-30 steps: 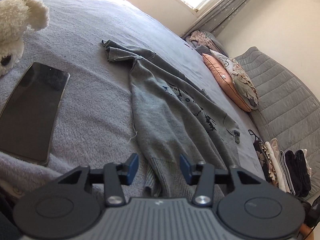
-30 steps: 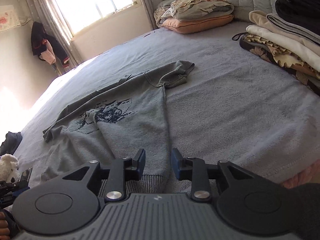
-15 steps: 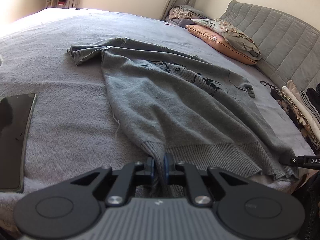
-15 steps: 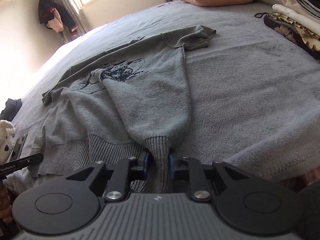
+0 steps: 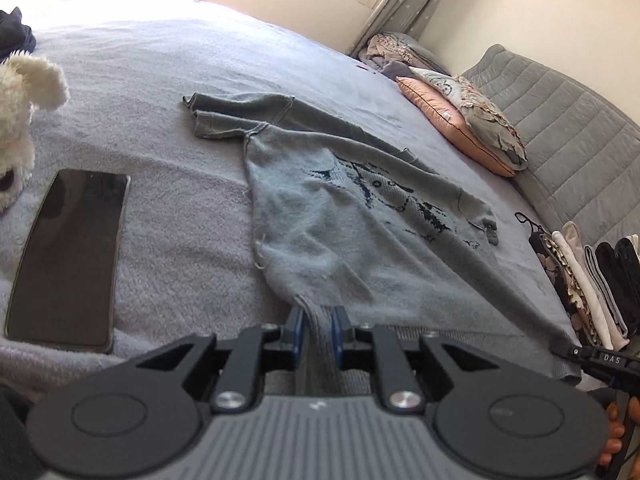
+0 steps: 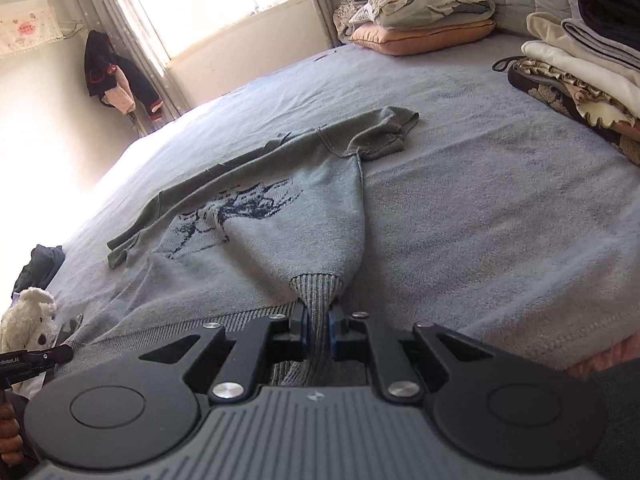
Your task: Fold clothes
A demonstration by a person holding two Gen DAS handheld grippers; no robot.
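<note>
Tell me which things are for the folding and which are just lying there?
For the folding:
grey sweater
left gripper
right gripper

Just lying there:
phone
fluffy toy
pillows
pile of folded clothes

Black gripper (image 5: 317, 330) linkages, silver screws, ribbed grey housing — blue-padded fingers (image 5: 296, 330).

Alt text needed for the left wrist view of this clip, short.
The left tongs pinch the ribbed hem of a grey knitted sweater spread flat on a grey fleece bedspread. A black smartphone and a white plush toy lie to its left, folded clothes stacked to its right.
</note>
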